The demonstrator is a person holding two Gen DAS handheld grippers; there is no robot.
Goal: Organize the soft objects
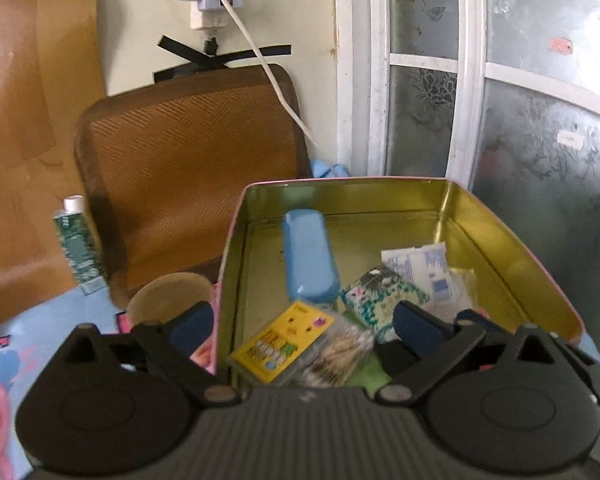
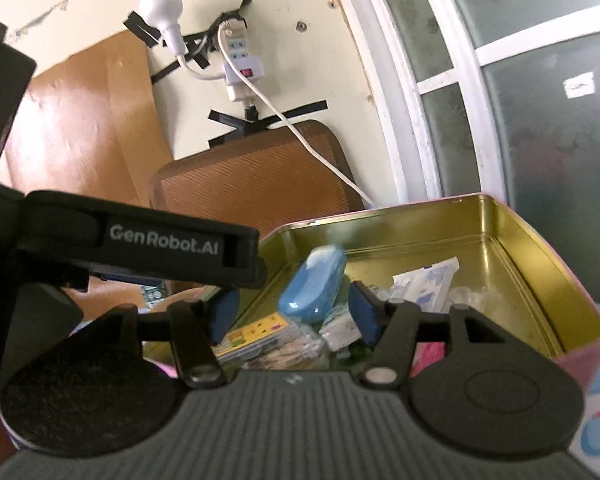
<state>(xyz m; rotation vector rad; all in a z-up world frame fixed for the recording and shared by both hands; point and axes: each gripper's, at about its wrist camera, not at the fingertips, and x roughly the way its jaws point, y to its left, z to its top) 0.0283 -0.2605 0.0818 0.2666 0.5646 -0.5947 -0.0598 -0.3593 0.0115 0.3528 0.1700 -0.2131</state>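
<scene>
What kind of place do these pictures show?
Probably a room in a home: a patterned cloth covers the surface, a power strip is taped to the wall, and a frosted window stands behind.

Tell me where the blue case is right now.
The blue case lies inside the gold tin, toward its left wall in the left wrist view, just behind the yellow card and left of the white sachets.
</scene>
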